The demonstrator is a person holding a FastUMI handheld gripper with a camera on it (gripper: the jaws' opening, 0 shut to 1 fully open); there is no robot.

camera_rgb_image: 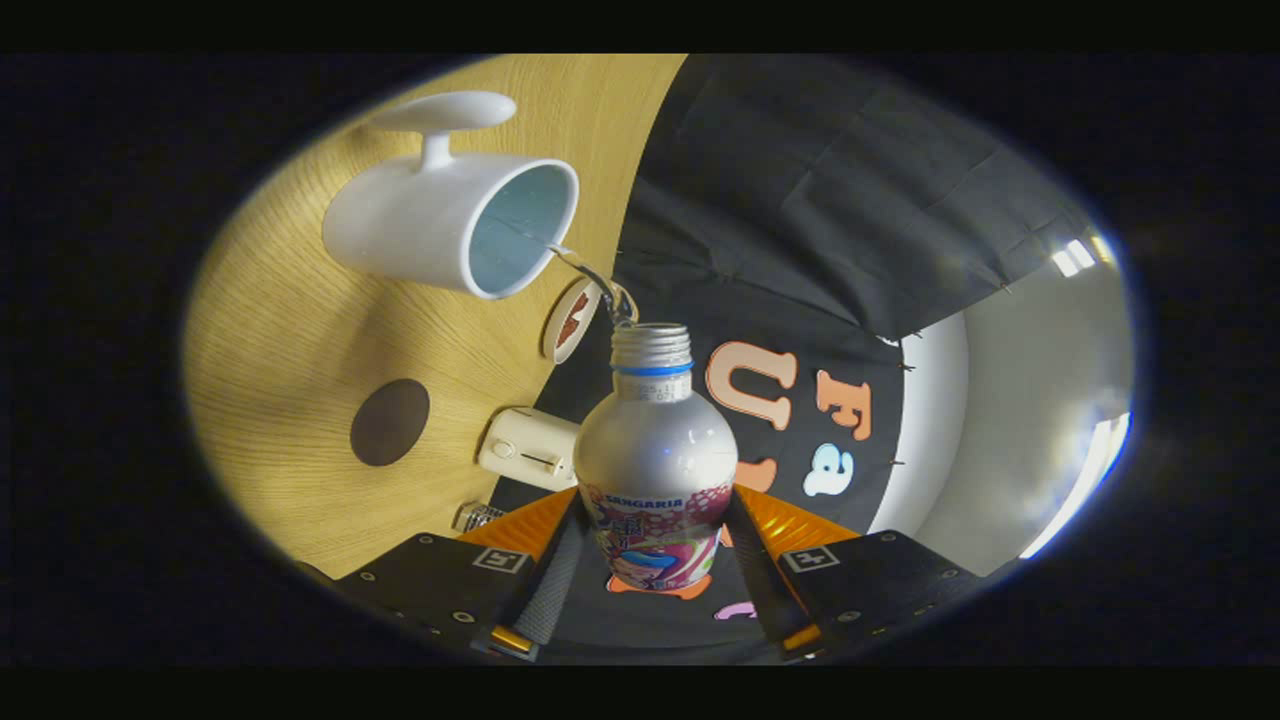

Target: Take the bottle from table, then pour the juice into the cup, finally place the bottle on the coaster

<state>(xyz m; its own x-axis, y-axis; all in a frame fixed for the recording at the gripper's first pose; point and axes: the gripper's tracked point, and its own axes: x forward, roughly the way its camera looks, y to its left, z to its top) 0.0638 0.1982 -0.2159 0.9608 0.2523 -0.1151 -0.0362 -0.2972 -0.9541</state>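
While the hand-held gripper (655, 560) clamps the silver aluminium bottle (655, 450), clear juice (590, 275) streams into the white ceramic cup (450, 220).

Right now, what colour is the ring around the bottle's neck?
Blue, a thin band just below the threaded mouth of the bottle, clearest in the gripper view, held between the gripper fingers.

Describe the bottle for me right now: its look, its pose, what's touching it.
The bottle is a silver metal-looking one with a rounded shoulder, a threaded neck with no cap, a blue ring under the threads and a bright cartoon label around its lower body. The claw is shut on it, one finger pressing each side of the labelled part. It is tipped toward the white cup on the wooden table, and a thin clear stream runs from its mouth into the cup's opening. Nothing else touches it.
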